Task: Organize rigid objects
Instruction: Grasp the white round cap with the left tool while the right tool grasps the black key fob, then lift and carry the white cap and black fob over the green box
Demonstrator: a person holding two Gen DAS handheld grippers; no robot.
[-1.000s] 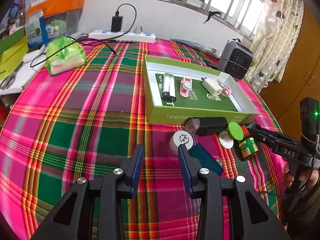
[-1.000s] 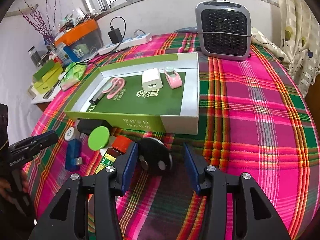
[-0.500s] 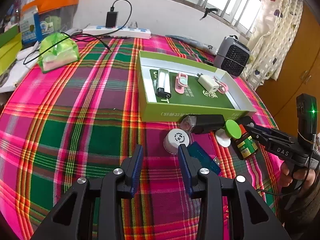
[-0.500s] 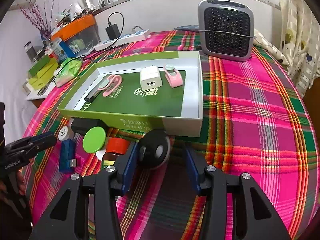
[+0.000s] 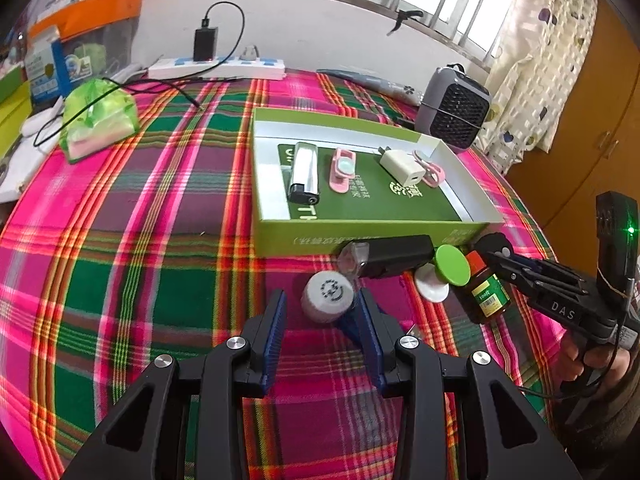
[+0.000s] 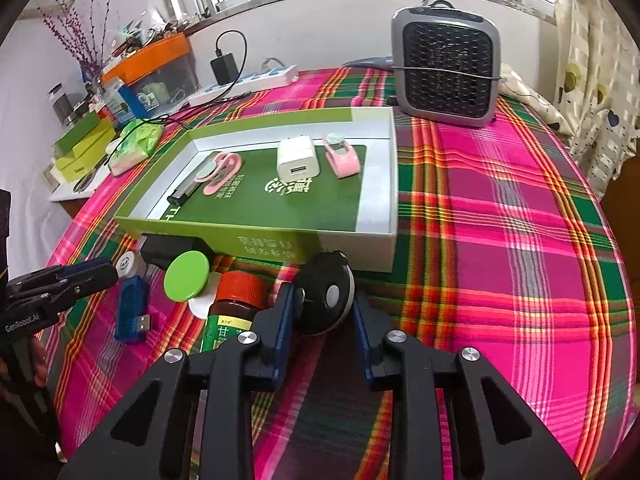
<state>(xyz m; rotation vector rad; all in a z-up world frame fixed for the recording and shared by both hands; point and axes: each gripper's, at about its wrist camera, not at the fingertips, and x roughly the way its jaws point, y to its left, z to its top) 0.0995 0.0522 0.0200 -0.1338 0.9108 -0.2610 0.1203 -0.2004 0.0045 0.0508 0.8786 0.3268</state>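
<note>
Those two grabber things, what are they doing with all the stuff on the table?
A person is tidying small things into the green box. The right gripper is closing around a round black gadget beside the box. The left gripper is open, with a white bottle between its fingers. A charger and pink clips are already inside.

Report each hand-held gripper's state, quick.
Left hand-held gripper: open, empty; white cap just ahead of its fingers.
Right hand-held gripper: jaws closing on the black round thing between them.
</note>
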